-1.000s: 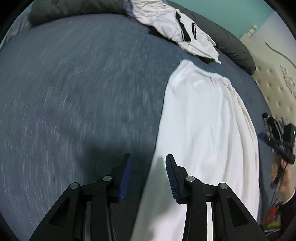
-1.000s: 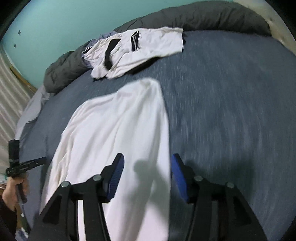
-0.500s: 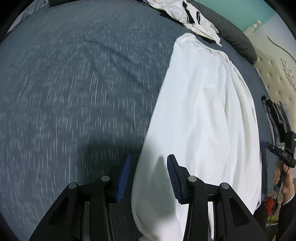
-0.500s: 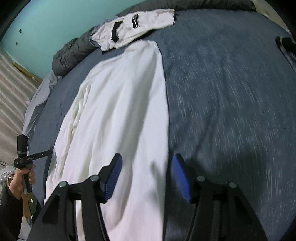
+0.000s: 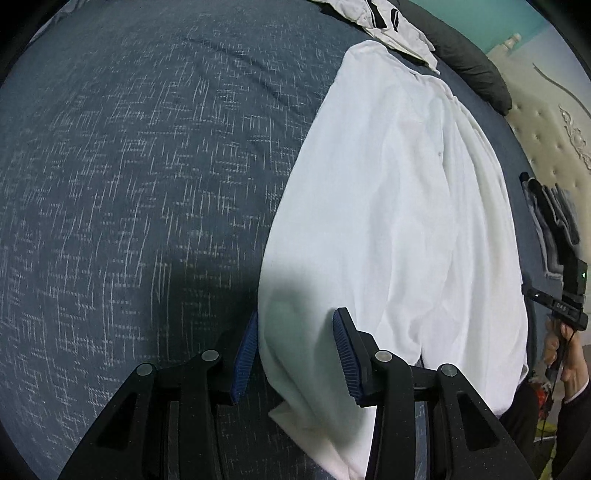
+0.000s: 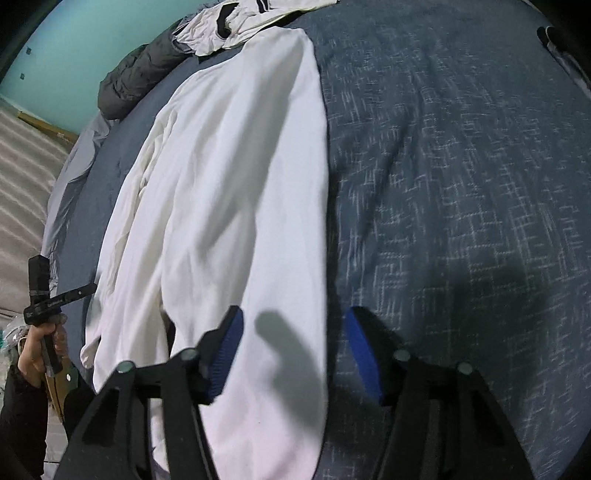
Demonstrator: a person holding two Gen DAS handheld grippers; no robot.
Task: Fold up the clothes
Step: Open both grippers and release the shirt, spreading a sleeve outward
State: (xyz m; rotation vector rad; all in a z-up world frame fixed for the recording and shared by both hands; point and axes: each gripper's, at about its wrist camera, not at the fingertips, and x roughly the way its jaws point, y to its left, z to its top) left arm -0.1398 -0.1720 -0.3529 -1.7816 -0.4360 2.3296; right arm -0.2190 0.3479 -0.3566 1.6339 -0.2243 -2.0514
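**Inspector A:** Left wrist view. The left gripper is found released, jaws spread to either side of the near corner of the white long-sleeved garment, which lies lengthwise on the blue bedspread. No cloth is pinched yet. For a clean fold, it is judged that the hem edge should be seated fully between the pads before closing, so that all layers are taken together.

**Inspector B:** Edges and room?

**Inspector A:** The garment's left edge runs straight; wide bare bedspread is noted to its left. A white-and-black garment and a dark grey duvet are recorded at the far end, and dark clothing by the headboard.

**Inspector B:** Right wrist view?

**Inspector A:** The right gripper is likewise released, straddling the garment's right edge near the hem, nothing grasped. Bunched folds are seen along the opposite side. Broad open bedspread lies to the right. The far end is crowded, so a fold carried that way should, in judgement, stop short of the pile.
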